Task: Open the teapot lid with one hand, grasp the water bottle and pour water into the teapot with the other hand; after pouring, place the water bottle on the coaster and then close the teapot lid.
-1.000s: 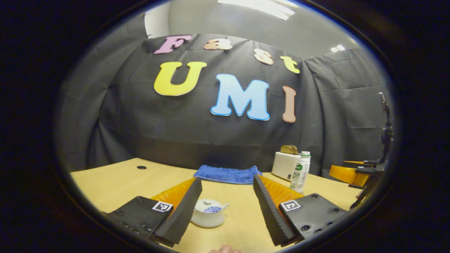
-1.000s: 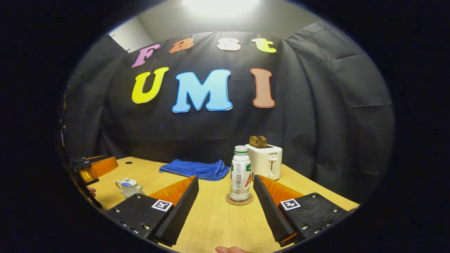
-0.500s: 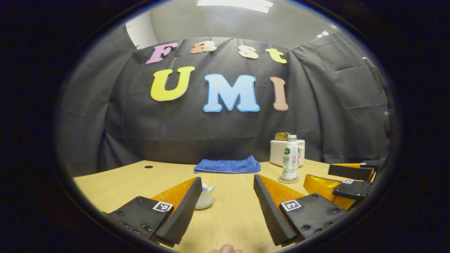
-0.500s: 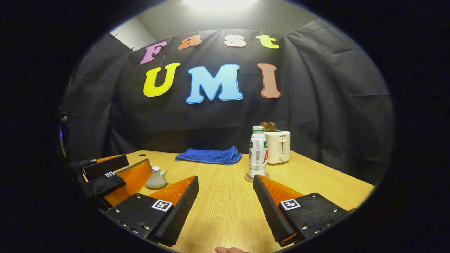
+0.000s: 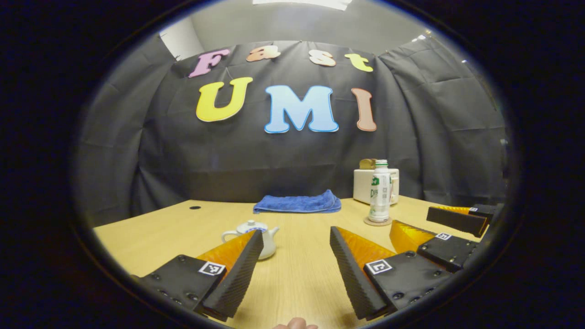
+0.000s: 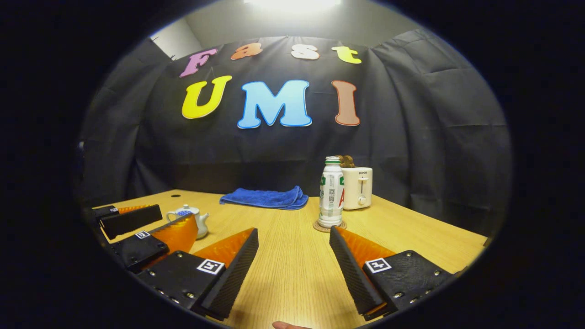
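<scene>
Wooden surface (image 6: 283, 274) carries the teapot (image 5: 256, 235), lid seated, and the water bottle (image 6: 331, 194) upright on its coaster (image 6: 329, 226). Left tool (image 5: 296, 269) and right tool (image 6: 294, 269) stand wide, empty. Layout fits either pre-opening or completion.

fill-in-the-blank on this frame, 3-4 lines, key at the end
1. The water bottle stands upright on the ____.
2. The teapot has its lid ____.
3. Behind the bottle stands a white ____.
4. The left gripper and the right gripper both have their jaws ____.

Missing words: coaster; on; toaster; open
</scene>
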{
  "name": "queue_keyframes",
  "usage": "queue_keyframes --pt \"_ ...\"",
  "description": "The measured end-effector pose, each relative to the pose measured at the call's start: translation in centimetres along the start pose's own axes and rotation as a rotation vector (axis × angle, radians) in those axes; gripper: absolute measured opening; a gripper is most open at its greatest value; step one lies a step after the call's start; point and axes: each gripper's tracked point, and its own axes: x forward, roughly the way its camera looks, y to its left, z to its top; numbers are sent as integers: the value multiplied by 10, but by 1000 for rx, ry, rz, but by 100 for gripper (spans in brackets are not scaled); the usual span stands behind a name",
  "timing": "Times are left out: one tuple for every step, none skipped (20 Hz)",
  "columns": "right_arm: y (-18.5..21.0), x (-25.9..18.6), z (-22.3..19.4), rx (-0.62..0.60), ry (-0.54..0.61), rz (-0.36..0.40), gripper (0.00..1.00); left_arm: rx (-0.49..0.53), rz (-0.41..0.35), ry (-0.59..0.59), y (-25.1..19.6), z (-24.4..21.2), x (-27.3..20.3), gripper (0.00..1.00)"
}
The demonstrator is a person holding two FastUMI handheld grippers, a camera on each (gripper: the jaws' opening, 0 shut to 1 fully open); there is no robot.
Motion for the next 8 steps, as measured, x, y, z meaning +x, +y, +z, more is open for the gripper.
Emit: queue_keyframes --pt "-1 2 -1 1 1 3 95 0 5 -2 1 0 0 100" --pt "-1 0 1 1 2 1 96 1 6 1 1 0 1 99" --pt "-2 0 1 1 2 -3 96 1 8 1 2 -1 0 99" --pt "-2 0 0 1 2 -7 96 0 10 3 2 -1 1 99" --pt "-3 0 0 1 3 -9 96 0 10 4 1 -1 0 99" --pt "-3 0 0 2 3 -13 96 0 11 3 1 0 0 99" --pt "-4 0 0 3 3 -17 96 0 15 1 2 1 -1 99" --pt "-4 0 0 5 3 -20 96 0 16 5 3 0 0 99"
